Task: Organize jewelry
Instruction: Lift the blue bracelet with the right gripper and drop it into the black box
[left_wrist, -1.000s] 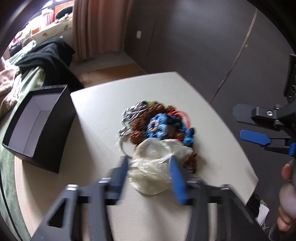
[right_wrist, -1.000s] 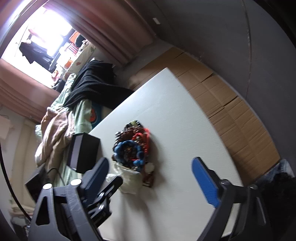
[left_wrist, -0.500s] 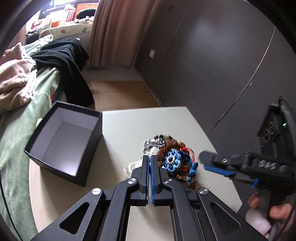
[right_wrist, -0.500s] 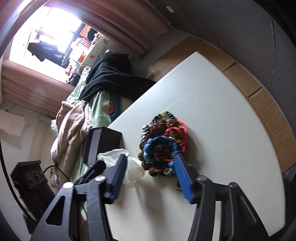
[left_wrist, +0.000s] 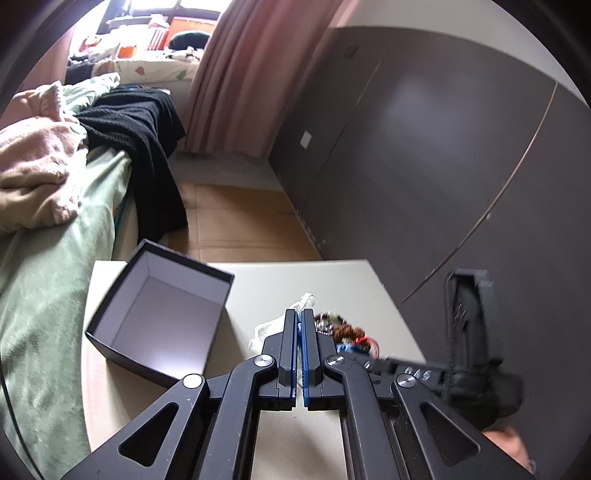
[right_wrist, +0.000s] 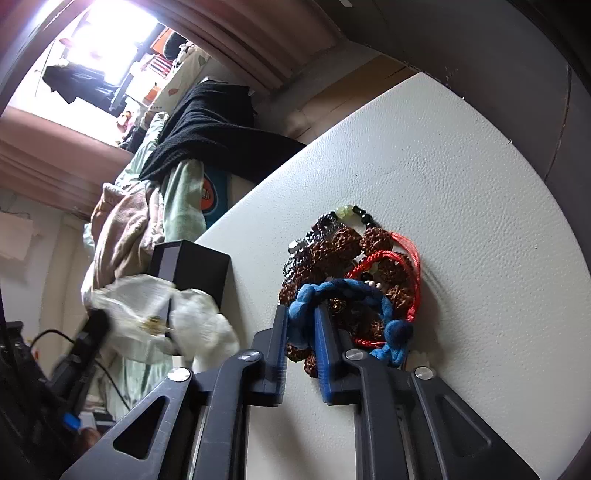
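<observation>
Left gripper (left_wrist: 298, 321) jaws clamped on white plastic bag (right_wrist: 147, 317). Right gripper (right_wrist: 301, 325) jaws closing around blue braided bracelet (right_wrist: 354, 291) in jewelry pile (right_wrist: 347, 258).

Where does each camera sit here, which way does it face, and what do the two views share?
Left wrist: on the left gripper, facing down over the table at the open black box; its fingers pinch a white plastic bag; a bit of hand at lower right.
Right wrist: on the right gripper, facing down at the jewelry pile, its jaws closing around the blue braided bracelet.
Shared: table, box, bag, pile, the other gripper.
</observation>
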